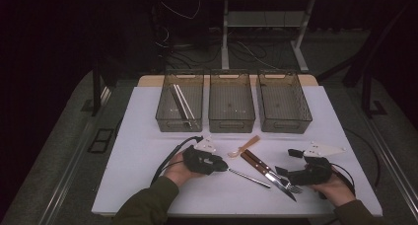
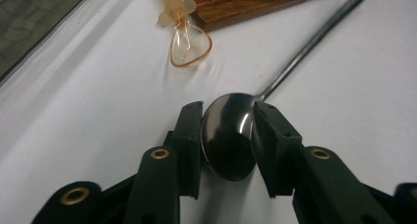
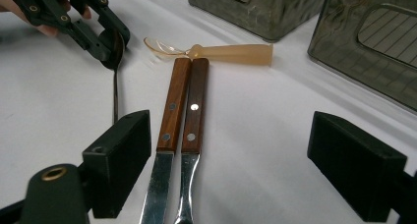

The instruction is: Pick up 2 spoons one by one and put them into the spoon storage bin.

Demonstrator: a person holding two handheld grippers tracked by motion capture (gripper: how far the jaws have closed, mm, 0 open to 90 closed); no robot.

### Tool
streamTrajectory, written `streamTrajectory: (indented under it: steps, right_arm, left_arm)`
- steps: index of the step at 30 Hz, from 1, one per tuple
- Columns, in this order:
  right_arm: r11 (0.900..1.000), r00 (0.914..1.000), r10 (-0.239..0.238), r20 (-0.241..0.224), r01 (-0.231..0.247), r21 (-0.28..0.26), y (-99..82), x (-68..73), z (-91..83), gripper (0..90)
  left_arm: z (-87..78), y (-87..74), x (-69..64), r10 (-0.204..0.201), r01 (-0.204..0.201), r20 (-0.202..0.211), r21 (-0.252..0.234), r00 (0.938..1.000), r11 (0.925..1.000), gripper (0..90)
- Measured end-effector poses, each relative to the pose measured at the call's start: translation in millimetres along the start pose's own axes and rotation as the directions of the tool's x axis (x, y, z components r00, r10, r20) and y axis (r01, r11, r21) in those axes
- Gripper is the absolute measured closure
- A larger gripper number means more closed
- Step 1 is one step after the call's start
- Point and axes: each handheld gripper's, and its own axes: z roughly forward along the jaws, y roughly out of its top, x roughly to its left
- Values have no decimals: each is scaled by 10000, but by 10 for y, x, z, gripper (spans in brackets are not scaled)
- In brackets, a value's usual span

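Fingers of my left gripper narrow around the spoon bowl, low centre on the desk; pads look touching. Right fingers wide, idle. Grasp step; next I'd lift, carefully.

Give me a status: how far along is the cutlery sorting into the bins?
Done: chopsticks lie in the left bin; the middle bin and right bin look empty.
In hand: left tongs straddle the metal spoon bowl on the table, apparently gripping it.
Left: plastic spoon, knife and fork; right tongs stand open over them.
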Motion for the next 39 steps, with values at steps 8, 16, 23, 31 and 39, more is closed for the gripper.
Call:
streamTrajectory:
  steps: [8,16,23,31,39]
  right_arm:
    - [10000,10000,3,-5,-3,3,1,4,-1,166]
    - [10000,10000,-12,-10,12,0,0,2,0,167]
    - [10000,10000,6,-25,-6,0,1,4,-2,167]
    - [10000,10000,-6,-24,6,-28,5,6,-7,167]
    - [10000,10000,-36,-52,36,-71,9,12,-9,166]
  left_arm:
    - [-106,-57,46,145,-144,482,-31,9987,9999,775]
    - [-66,-60,6,224,-243,973,190,9950,9995,853]
    - [-72,-58,10,121,-141,965,201,9953,9997,857]
    - [-156,-60,48,-74,67,658,121,9978,9999,857]
    - [-274,-54,68,-425,430,177,-292,9989,9986,857]
